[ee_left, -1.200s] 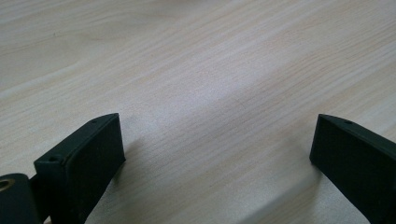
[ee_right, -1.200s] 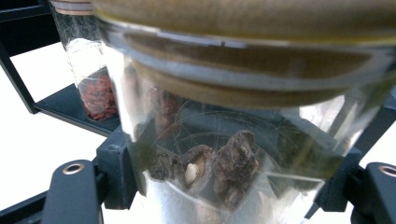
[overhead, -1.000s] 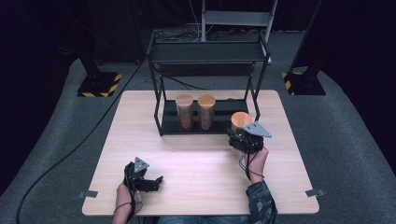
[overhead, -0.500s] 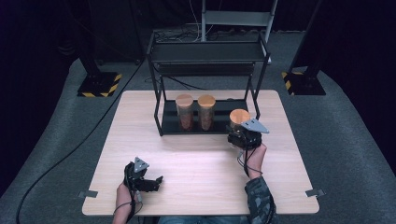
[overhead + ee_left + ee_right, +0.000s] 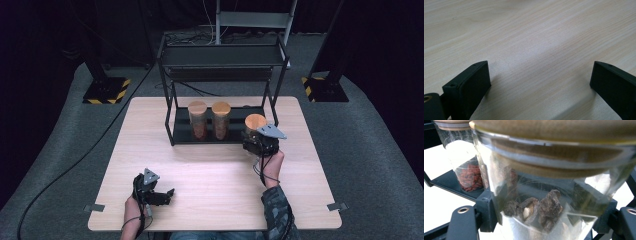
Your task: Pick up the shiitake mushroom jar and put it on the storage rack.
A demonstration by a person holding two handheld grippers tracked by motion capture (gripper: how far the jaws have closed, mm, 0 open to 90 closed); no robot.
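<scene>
The right gripper (image 5: 256, 141) clamps the upright mushroom jar (image 5: 549, 190) just right of the rack (image 5: 176, 136); the left gripper (image 5: 159, 195), jaws apart, idles on the worktop (image 5: 210, 170), well nearer the person.

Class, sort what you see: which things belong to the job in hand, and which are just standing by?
In the job: right tool, shut on the mushroom jar; black shelf.

Standing by: two other jars; left tool, open over the bare table.
</scene>
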